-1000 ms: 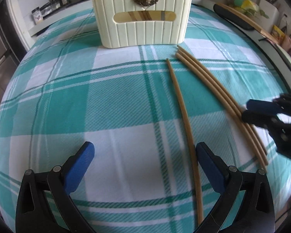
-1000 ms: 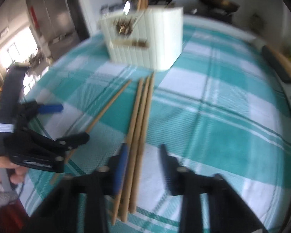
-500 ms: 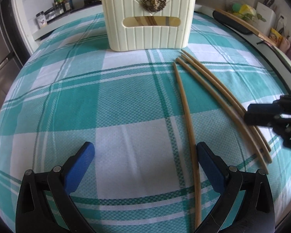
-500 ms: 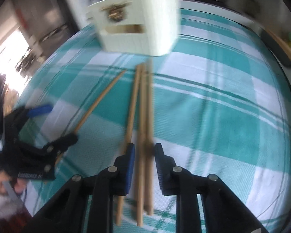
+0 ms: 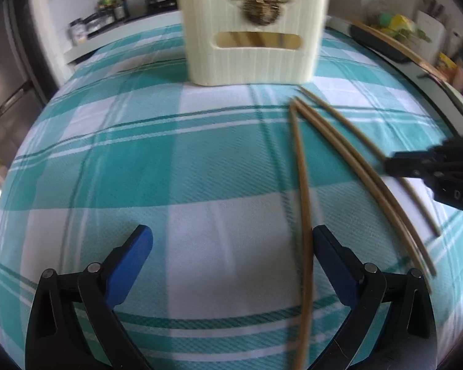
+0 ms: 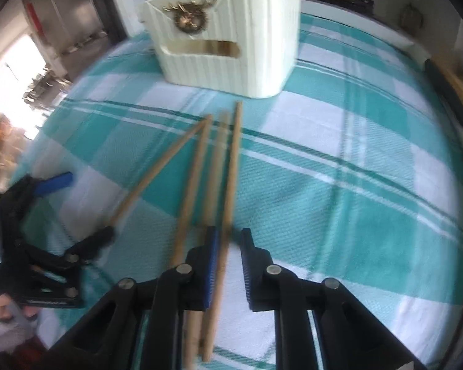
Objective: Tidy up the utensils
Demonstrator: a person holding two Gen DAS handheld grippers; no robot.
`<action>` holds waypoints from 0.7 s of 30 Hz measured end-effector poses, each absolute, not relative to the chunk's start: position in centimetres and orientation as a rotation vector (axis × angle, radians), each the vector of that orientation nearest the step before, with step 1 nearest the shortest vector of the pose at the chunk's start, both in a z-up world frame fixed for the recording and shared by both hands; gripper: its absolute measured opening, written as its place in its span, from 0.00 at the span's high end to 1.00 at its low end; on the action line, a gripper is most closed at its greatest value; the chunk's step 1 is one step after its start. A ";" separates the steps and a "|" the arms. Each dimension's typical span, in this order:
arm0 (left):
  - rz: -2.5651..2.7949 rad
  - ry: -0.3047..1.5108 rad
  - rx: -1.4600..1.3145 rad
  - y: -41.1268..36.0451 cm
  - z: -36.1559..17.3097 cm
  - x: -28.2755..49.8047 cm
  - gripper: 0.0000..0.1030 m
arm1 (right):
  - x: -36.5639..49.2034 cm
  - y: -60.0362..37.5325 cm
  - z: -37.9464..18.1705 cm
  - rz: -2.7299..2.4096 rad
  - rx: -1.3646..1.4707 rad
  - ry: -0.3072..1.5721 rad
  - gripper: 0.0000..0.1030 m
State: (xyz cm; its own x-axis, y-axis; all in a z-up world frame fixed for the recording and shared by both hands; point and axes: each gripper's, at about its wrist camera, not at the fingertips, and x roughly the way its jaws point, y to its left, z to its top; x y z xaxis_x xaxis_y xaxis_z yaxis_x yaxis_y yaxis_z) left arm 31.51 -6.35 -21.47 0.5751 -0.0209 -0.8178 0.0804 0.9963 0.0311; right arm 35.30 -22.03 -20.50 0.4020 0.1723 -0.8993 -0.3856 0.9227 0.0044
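My right gripper [image 6: 228,237] is nearly closed around one chopstick [image 6: 223,215], so it lifts alone. My left gripper [image 5: 231,246] gapes wide over another [image 5: 302,215], holding nothing. Two more lie between. The holder [image 6: 231,52] waits at the tablecloth's [image 6: 355,185] far edge.

Four long wooden chopsticks [image 5: 302,203] are spread flat on the checked cloth. A ribbed cream holder [image 5: 251,35] is set upright beyond their tips.
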 end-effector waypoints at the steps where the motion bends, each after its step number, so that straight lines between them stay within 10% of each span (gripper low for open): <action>1: -0.042 0.956 0.058 -5.9 -21.5 31.6 0.00 | 35.2 -22.4 -20.5 0.341 -0.197 1.098 0.93; 10: 0.039 0.973 -0.033 0.7 -21.6 31.8 0.00 | 30.5 -27.3 -20.4 0.132 -0.141 0.999 0.90; 14: -0.092 0.987 0.049 -0.3 -21.7 32.0 0.00 | 30.4 -28.3 -21.0 0.180 -0.133 0.992 0.33; 21: -0.230 0.970 0.121 -1.8 -21.8 31.4 0.00 | 30.1 -29.6 -21.7 0.198 -0.120 0.922 0.16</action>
State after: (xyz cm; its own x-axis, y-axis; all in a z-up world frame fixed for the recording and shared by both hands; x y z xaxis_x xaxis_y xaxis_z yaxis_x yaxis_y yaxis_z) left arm 31.36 -1.80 -21.77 0.5436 -0.1397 -0.8276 0.2473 0.9689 -0.0011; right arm 30.05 -29.57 -21.66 0.5876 0.1182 -0.8005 -0.2207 0.9752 -0.0180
